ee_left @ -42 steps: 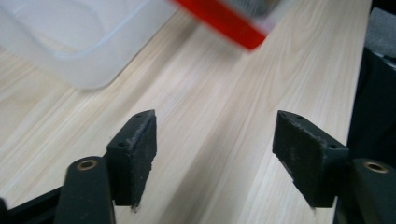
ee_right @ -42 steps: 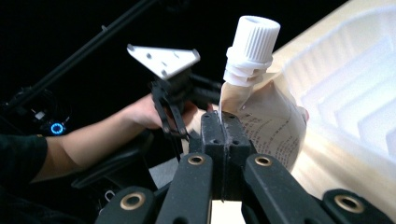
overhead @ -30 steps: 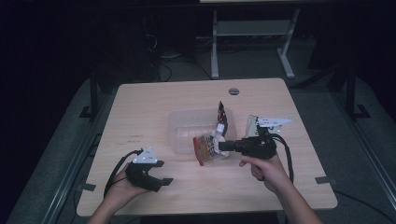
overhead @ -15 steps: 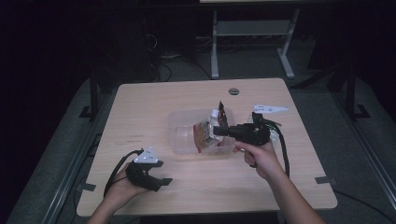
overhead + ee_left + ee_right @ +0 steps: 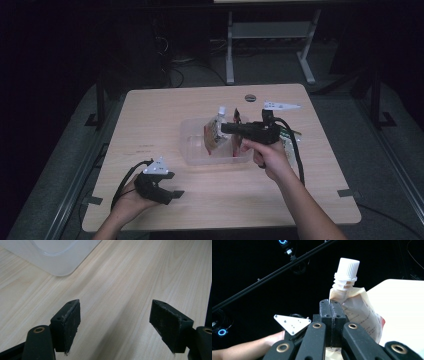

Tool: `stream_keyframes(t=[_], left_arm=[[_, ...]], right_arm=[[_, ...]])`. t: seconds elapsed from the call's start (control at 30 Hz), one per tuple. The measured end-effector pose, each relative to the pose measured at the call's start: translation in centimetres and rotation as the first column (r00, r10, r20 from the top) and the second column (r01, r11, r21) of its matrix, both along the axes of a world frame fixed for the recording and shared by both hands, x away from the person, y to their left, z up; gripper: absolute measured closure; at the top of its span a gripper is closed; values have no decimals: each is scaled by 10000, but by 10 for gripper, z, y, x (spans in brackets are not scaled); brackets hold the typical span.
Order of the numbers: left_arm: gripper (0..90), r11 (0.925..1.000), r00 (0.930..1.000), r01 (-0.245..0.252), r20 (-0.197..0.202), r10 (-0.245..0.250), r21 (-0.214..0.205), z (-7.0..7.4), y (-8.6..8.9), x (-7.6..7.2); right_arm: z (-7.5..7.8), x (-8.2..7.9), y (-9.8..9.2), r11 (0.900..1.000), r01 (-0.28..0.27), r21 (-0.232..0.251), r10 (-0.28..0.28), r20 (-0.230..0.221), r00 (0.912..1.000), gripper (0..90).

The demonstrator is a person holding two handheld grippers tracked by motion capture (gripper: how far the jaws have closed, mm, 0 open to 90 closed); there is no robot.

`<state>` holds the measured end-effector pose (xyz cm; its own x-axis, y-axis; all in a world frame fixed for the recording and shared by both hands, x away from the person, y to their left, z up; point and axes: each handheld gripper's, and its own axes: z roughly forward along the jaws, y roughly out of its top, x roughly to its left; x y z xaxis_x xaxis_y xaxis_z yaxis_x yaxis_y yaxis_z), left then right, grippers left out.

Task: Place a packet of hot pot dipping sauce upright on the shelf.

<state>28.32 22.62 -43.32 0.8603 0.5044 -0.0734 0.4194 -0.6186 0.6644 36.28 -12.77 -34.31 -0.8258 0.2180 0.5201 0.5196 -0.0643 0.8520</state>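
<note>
My right gripper [image 5: 231, 127] jaws clamped on the tan spouted pouch with white cap [image 5: 352, 302], above the clear plastic tub [image 5: 192, 150]. Left gripper [image 5: 115, 327] jaws wide apart, holding nothing, on the light wood table [image 5: 150, 115].

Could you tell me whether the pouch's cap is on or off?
On: the white cap sits on the spout of the pouch, which the right gripper pinches.

My left hand [image 5: 131, 197] rests low at my near left, holding the left gripper [image 5: 172, 194] level, its jaws spread wide apart and pointing to the right. My right forearm [image 5: 305, 205] reaches forward and up from the near right, my right hand [image 5: 267, 152] wrapped around the grip. The right gripper [image 5: 226, 128] points left, raised, its jaws pressed together.
</note>
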Motion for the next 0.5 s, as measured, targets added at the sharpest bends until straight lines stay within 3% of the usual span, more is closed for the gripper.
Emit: stream_keyframes(t=[0.2, 0.5], left_arm=[[245, 10000, 10000, -36, -40, 36, -61, 0, -1, 0], [245, 10000, 10000, -33, -51, 33, -69, 0, 0, 0]], right_arm=[[-1, 9, 11, 9998, 95, -188, -95, 34, 9999, 900], [-6, 22, 27, 9995, 307, -27, -308, -161, 9994, 900]])
